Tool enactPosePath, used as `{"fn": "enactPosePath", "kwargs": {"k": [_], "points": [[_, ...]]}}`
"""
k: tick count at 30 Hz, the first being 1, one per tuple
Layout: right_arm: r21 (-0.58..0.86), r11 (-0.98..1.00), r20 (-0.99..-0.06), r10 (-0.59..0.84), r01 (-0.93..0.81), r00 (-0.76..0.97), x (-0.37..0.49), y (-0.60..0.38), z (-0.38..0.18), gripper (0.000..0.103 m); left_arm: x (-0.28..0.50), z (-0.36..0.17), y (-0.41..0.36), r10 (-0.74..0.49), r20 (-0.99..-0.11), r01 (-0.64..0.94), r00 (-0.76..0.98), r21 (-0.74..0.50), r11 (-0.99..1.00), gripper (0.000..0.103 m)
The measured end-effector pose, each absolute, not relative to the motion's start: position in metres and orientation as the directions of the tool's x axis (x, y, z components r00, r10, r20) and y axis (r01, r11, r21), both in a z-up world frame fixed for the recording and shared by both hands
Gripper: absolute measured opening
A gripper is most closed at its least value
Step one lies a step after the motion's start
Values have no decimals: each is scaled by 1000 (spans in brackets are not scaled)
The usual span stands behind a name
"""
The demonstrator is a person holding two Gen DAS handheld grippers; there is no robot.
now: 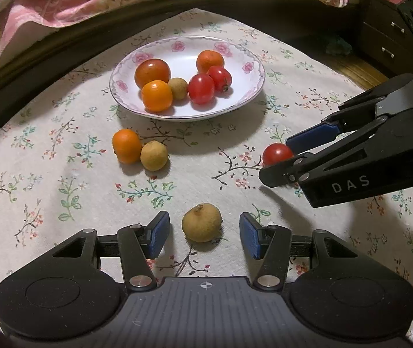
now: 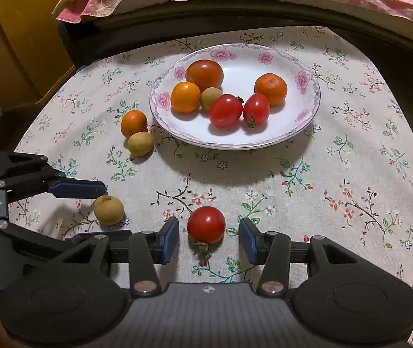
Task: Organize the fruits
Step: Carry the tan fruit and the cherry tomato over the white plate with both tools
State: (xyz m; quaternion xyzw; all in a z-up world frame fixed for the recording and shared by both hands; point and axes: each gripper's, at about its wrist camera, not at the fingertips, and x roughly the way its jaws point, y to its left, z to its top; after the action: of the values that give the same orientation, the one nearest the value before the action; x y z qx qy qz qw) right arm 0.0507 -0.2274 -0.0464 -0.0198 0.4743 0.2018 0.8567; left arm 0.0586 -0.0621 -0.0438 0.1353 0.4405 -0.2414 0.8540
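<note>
dim warm light, soft shadows toward cam, heavy fisheye warp at edges.

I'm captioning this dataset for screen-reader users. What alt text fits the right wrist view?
The open right gripper straddles a red cherry tomato lying on a floral tablecloth. Behind it, a white flower-rimmed plate holds six small fruits; an orange and a tan longan lie beside it. At left, the open left gripper flanks another tan longan.
</note>
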Motion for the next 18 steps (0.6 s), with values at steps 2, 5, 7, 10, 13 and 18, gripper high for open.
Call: {"fn": "enactPosePath", "kwargs": {"k": [2,5,7,10,13,18], "points": [[159,917,-820,329,-364,469,51,-227,-46,48,59,-44,-62,-293,-818,531,495,18,847,62],[158,918,-820,328,-365,469,51,-227,-46,48,59,-44,-62,-295,-818,533,494,17,846,61],[157,918,-821,327,-365,468,51,-227,-47,48,58,-45,-64,-297,-818,536,492,15,844,60],[154,918,-823,324,-366,467,51,-226,-47,48,59,-46,-65,-298,-822,540,484,13,841,57],[152,919,-825,321,-365,465,51,-226,-47,48,61,-45,-65,-302,-820,532,487,4,847,50],[137,923,-830,305,-359,467,52,-226,-46,32,61,-44,-64,-282,-821,518,497,20,855,36]]}}
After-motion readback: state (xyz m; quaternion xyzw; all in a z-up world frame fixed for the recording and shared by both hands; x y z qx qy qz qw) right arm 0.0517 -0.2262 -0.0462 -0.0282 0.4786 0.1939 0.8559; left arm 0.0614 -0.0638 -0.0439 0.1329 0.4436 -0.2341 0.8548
